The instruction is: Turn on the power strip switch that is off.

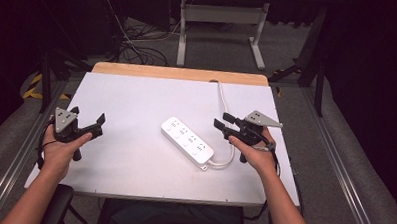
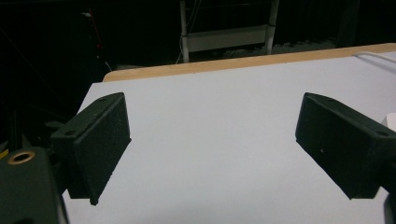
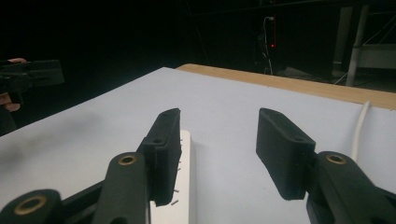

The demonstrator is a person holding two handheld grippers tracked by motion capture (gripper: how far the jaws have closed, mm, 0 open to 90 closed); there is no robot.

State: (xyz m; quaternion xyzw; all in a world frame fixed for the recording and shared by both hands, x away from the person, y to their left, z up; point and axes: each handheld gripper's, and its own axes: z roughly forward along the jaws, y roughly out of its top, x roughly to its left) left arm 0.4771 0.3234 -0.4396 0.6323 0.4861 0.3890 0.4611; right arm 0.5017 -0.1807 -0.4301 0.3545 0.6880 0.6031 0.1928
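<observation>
- Right gripper (image 1: 223, 120): jaws stood apart at a moderate gap, nothing between them; it hovered just beside the power strip's near-right end, tips aimed toward the strip.
- Same gripper in its own view (image 3: 217, 144): the strip's white body (image 3: 187, 186) lay low under and just past the left-hand jaw, not between the two.
- Left gripper (image 1: 89, 124): jaws spread wide and empty (image 2: 212, 140); it was held well apart from the power strip, on the side away from the cable.
- Power strip (image 1: 187, 142): white, flat on the table (image 1: 131, 104), socket face up. Its long axis ran diagonally, far-left end to near-right end.
- Cable (image 1: 221, 98): left the strip's near-right end, looped, then ran off toward the table's far edge.
- Judgement: the right gripper was much the nearer; the open jaws would have to straddle the strip across its short width.
</observation>
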